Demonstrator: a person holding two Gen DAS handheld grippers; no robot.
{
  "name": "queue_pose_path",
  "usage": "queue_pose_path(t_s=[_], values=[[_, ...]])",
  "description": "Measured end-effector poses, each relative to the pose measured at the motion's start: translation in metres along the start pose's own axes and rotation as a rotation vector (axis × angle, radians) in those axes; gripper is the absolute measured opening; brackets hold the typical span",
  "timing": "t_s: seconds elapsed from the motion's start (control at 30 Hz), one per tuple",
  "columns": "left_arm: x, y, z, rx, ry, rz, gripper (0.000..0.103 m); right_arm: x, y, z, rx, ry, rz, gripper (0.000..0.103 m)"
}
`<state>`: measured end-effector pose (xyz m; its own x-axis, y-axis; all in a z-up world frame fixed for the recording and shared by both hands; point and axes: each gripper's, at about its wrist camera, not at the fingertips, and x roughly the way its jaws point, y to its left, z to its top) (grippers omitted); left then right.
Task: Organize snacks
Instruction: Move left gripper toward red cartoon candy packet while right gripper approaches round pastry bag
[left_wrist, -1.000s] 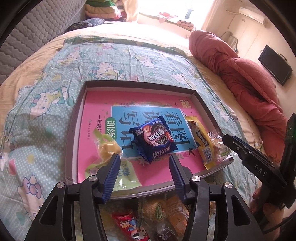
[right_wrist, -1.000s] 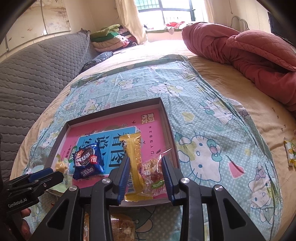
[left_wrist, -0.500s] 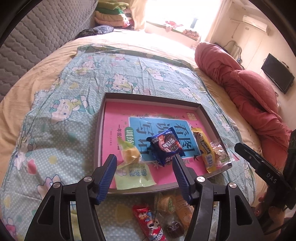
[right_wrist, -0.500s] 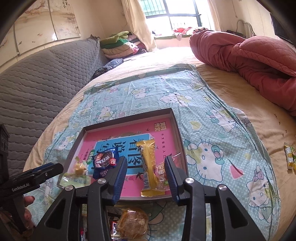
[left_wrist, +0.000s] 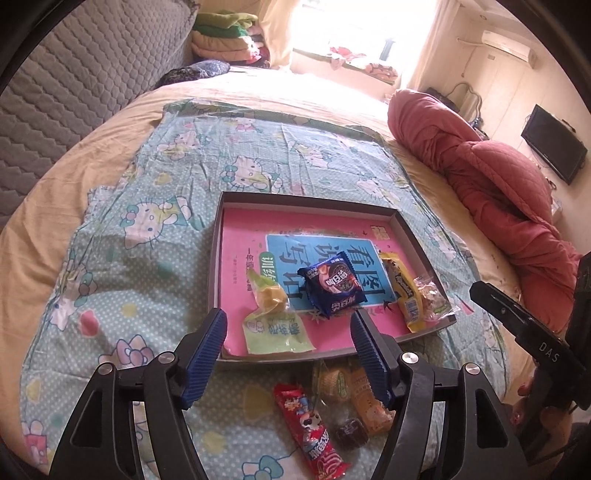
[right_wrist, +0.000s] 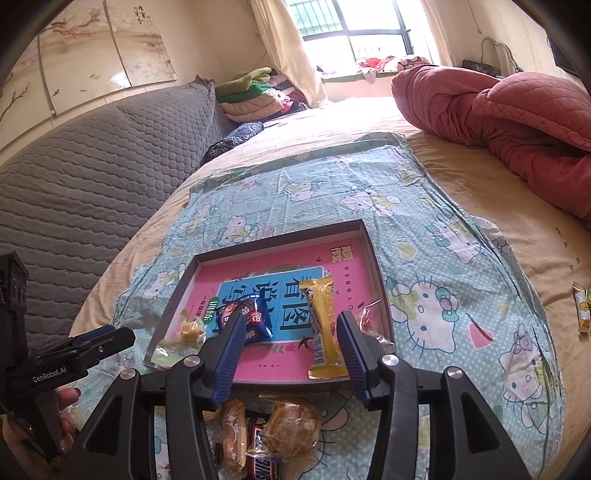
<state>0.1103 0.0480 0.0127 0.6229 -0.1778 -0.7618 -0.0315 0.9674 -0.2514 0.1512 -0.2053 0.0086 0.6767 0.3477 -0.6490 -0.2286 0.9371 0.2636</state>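
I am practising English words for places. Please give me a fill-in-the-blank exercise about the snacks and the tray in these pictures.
1. The dark blue packet lies ____ the tray.
2. The red packet lies on the ____, outside the tray.
3. Right of the blue packet lies a long ____ bar.
4. Both pairs of tongs, left tongs and right tongs, are ____ and hold nothing.

Missing words: inside; cloth; yellow; open

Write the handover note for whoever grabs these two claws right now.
Left claw: open, empty, hovering over the tray's near edge.
Right claw: open, empty, same spot.
Tray holds four snacks: green packet, blue packet, yellow bar, clear candy bag.
Left to do: loose pile in front of the tray, plus one stray bar far right on the bed.
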Motion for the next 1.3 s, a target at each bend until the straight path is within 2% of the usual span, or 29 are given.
queue_pose_path(t_s=[0.13, 0.57, 0.8, 1.3], values=[[-0.003, 0.001, -0.005, -0.003, 0.008, 0.012, 0.071, -0.006, 0.004, -0.004, -0.007, -0.001, 0.011, 0.057], [-0.011, -0.005, -0.026, 0.02, 0.036, 0.032, 0.071, -0.013, 0.009, -0.018, -0.015, 0.027, 0.035, 0.06], [-0.011, -0.004, -0.038, 0.011, 0.066, 0.035, 0.071, -0.017, 0.009, -0.023, -0.016, 0.025, 0.033, 0.066], [-0.009, -0.014, -0.06, 0.034, 0.123, 0.057, 0.071, -0.024, 0.009, -0.031, -0.016, 0.036, 0.041, 0.068]])
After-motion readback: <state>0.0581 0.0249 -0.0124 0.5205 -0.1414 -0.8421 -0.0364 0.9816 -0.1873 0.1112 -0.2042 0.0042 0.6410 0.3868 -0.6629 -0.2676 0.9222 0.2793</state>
